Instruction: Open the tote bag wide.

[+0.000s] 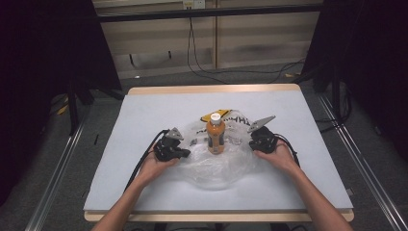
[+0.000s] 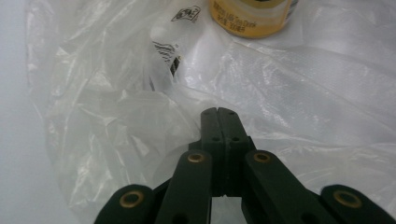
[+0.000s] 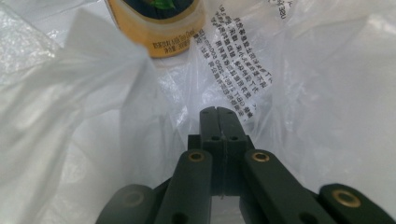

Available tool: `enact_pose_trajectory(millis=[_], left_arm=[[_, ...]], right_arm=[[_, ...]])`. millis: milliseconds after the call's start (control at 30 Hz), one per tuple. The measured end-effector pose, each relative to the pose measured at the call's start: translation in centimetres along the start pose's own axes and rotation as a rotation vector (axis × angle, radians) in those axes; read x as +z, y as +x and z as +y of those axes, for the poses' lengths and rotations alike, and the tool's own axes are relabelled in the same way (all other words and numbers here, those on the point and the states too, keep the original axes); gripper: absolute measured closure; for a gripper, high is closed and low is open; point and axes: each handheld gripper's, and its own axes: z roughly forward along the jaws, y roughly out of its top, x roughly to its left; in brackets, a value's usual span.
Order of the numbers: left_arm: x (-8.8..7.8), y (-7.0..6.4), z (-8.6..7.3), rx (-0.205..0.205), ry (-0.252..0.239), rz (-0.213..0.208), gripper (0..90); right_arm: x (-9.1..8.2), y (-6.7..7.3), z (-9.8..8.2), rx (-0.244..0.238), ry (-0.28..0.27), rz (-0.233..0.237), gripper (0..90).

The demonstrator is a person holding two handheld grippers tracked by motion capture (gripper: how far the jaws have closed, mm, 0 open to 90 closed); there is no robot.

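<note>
Bottle: we are seeing one orange bottle [image 1: 216, 136] with a white cap, standing upright in the middle of the surface [image 1: 144, 110] on top of a clear plastic bag [image 1: 216, 166].
High view, bag: one crumpled clear bag is spreading flat around the bottle, with black print and a yellow patch at its far edge.
High view, grippers: we are counting two; the left gripper [image 1: 183, 153] is sitting at the bag's left edge and the right gripper [image 1: 253, 143] at its right edge, one hand behind each.
Left gripper view, jaws: we are looking at the jaws clenched together, tips meeting over the film; whether a fold is caught between them, we cannot tell.
Left gripper view, bottle: the bottle's base [image 2: 250, 17] is showing at the top, well beyond the tips, with the bag [image 2: 116, 107] wrinkled beneath.
Right gripper view, jaws: these are pressed tight too, lying on the printed film [image 3: 243, 70]; a pinch is likely, but we cannot tell.
Right gripper view, bottle: its lower label [image 3: 156, 28] is standing just ahead.
Step in hand: we are judging that both sides are being gathered up around the bottle.
Doing it well: we are advising an even, slow lift on both edges, so the upright bottle is not tipping.
</note>
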Motion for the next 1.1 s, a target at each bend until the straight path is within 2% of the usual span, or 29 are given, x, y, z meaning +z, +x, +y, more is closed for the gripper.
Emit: enact_pose_trajectory(millis=[33, 67, 133, 167, 233, 267, 300, 333, 367, 400, 467, 500, 533, 567, 633, 700, 733, 800, 833, 900, 933, 967, 1000, 1067, 1100], left_arm=[[0.0, 0.0, 0.0, 0.000, 0.000, 0.000, 90.0], [0.0, 0.1, -0.1, -0.026, -0.015, -0.005, 90.0], [0.1, 0.3, -0.2, -0.031, -0.032, -0.004, 90.0], [0.1, 0.3, -0.3, -0.045, -0.056, -0.002, 90.0], [0.0, 0.3, -0.2, -0.043, -0.072, -0.015, 90.0], [-0.4, 0.2, -0.2, -0.057, -0.103, -0.020, 90.0], [-0.7, 0.2, -0.2, -0.057, -0.110, -0.014, 90.0], [-1.0, 0.2, -0.2, -0.059, -0.137, -0.019, 90.0], [-1.0, 0.2, -0.2, -0.059, -0.137, -0.019, 90.0], [-1.6, 0.1, -0.2, -0.068, -0.178, -0.019, 90.0], [-1.9, 0.1, -0.2, -0.064, -0.195, -0.016, 90.0], [-2.3, -0.1, -0.1, -0.058, -0.223, -0.013, 90.0], [-3.0, -0.2, 0.0, -0.058, -0.266, -0.009, 90.0], [-3.3, -0.3, 0.0, -0.052, -0.289, -0.005, 90.0], [-4.1, -0.6, 0.0, -0.035, -0.310, 0.005, 90.0], [-4.8, -0.8, -0.1, -0.035, -0.337, 0.011, 89.9], [-5.1, -0.8, -0.2, -0.032, -0.346, 0.011, 87.4], [-5.6, -0.9, -0.4, -0.023, -0.365, 0.021, 84.9], [-5.8, -1.0, -0.5, -0.037, -0.377, 0.022, 81.6], [-6.1, -1.1, -0.9, -0.034, -0.394, 0.019, 79.3], [-6.2, -1.3, -1.0, -0.044, -0.404, 0.024, 77.5], [-6.3, -1.4, -1.1, -0.046, -0.412, 0.039, 73.4], [-6.5, -1.6, -1.3, -0.051, -0.418, 0.041, 65.7], [-6.6, -1.7, -1.3, -0.048, -0.425, 0.042, 59.1], [-7.0, -2.1, -1.4, -0.053, -0.432, 0.062, 53.5]], right_arm=[[0.0, 0.0, 0.0, 0.000, 0.000, 0.000, 90.0], [0.1, 0.0, 0.0, 0.014, -0.015, -0.016, 90.0], [0.2, 0.1, -0.1, 0.028, -0.027, -0.033, 90.0], [0.2, 0.2, -0.1, 0.028, -0.032, -0.042, 90.0], [0.2, 0.2, -0.1, 0.034, -0.047, -0.026, 90.0], [-0.2, 0.2, 0.1, 0.041, -0.078, -0.033, 90.0], [-0.6, 0.3, 0.2, 0.043, -0.091, -0.034, 90.0], [-1.0, 0.3, 0.3, 0.047, -0.114, -0.035, 90.0], [-1.4, 0.3, 0.3, 0.056, -0.136, -0.031, 90.0], [-1.8, 0.4, 0.4, 0.056, -0.152, -0.037, 90.0], [-2.1, 0.4, 0.4, 0.055, -0.163, -0.048, 90.0], [-3.0, 0.4, 0.4, 0.079, -0.213, -0.043, 90.0], [-3.3, 0.4, 0.3, 0.089, -0.229, -0.052, 90.0], [-3.6, 0.3, 0.3, 0.096, -0.253, -0.060, 90.0], [-4.5, 0.3, 0.2, 0.105, -0.297, -0.071, 90.0], [-5.4, 0.5, 0.2, 0.109, -0.337, -0.086, 90.0], [-5.8, 0.7, 0.2, 0.113, -0.354, -0.088, 90.0], [-6.5, 0.9, 0.1, 0.121, -0.385, -0.095, 80.2], [-6.8, 1.0, 0.1, 0.128, -0.391, -0.092, 77.3], [-7.0, 1.1, 0.0, 0.125, -0.398, -0.099, 74.3], [-7.4, 1.4, -0.2, 0.133, -0.408, -0.112, 63.6], [-7.5, 1.5, -0.3, 0.138, -0.413, -0.113, 59.4], [-7.9, 1.8, -0.5, 0.132, -0.434, -0.124, 49.4], [-8.2, 2.1, -0.8, 0.137, -0.458, -0.134, 37.3], [-8.4, 2.3, -0.9, 0.138, -0.467, -0.133, 34.6]])
